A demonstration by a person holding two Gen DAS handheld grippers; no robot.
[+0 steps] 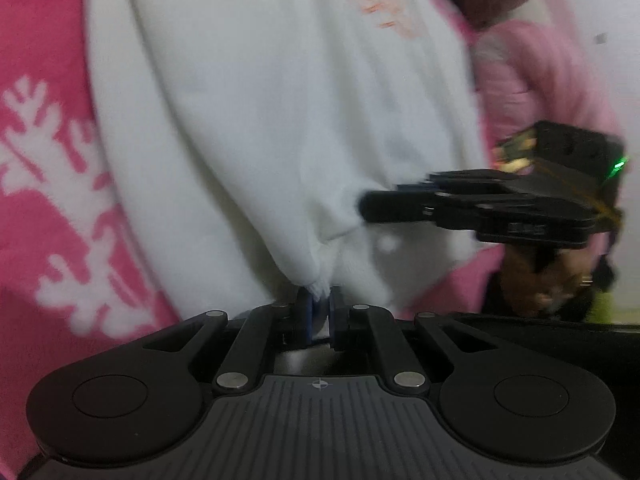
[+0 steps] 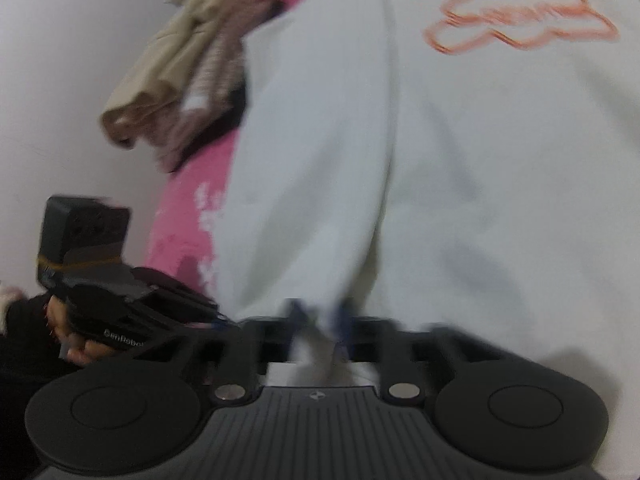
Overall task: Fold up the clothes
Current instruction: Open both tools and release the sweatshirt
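My left gripper (image 1: 320, 312) is clamped tight, a pinch of white cloth (image 1: 280, 120) between its blue pads (image 1: 306, 316). My right gripper (image 2: 320, 320) is clamped on the same cloth, pointing downward. My hands (image 1: 540, 280) wrap the handles, the grippers side by side.

The orange outline print (image 2: 520, 20) on the white fleece garment (image 2: 460, 180) is smeared by blur and cut off at the top edge, its lettering unreadable. At the lower centre of the right wrist view, the right gripper (image 2: 320, 316) shows only as a blurred dark shape against that cloth. The crumpled beige and striped clothes (image 2: 180, 68) at upper left are too blurred to tell apart.
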